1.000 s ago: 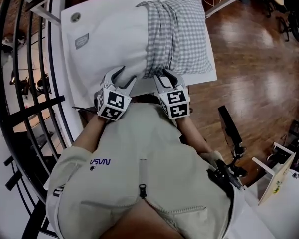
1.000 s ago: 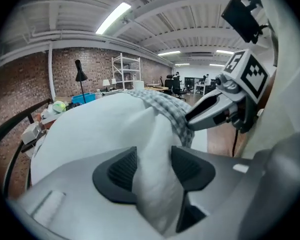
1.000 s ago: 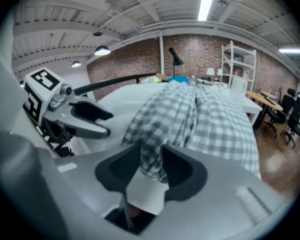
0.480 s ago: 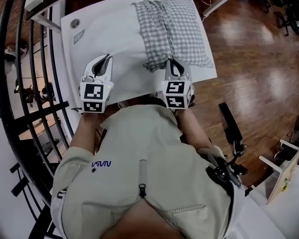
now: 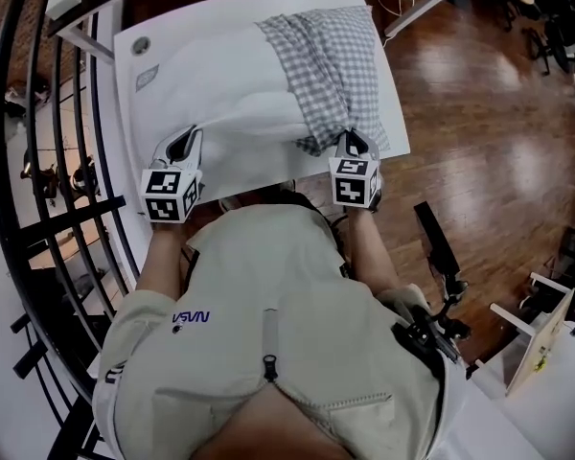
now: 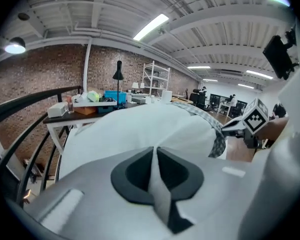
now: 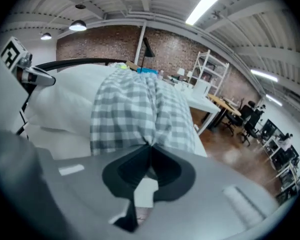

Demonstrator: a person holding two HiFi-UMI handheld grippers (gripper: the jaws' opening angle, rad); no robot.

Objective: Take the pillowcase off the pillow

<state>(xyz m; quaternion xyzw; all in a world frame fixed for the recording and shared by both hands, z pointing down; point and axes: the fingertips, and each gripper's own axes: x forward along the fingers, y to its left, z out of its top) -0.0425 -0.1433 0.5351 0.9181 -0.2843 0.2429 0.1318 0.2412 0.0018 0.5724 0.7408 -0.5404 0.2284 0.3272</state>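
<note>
my left gripper [image 5: 184,140] pinched tight on the white pillow [image 5: 225,94] corner, right gripper [image 5: 354,142] jaws just closed onto the checked pillowcase [image 5: 331,65] edge, case bunched over the pillow's right half, all on the white table [image 5: 126,103]

White pillow [image 5: 232,94]; grey-checked pillowcase [image 5: 333,60]; brown wooden floor [image 5: 470,123]

Both forearms reach forward from the torso, well apart. The left gripper [image 5: 190,134] tilts downward, its jaws shut on a fold of the pillow [image 5: 220,84]. The right gripper [image 5: 353,142] tilts downward more steeply; its jaws have just been closing and now pinch the pillowcase [image 5: 331,65].
</note>
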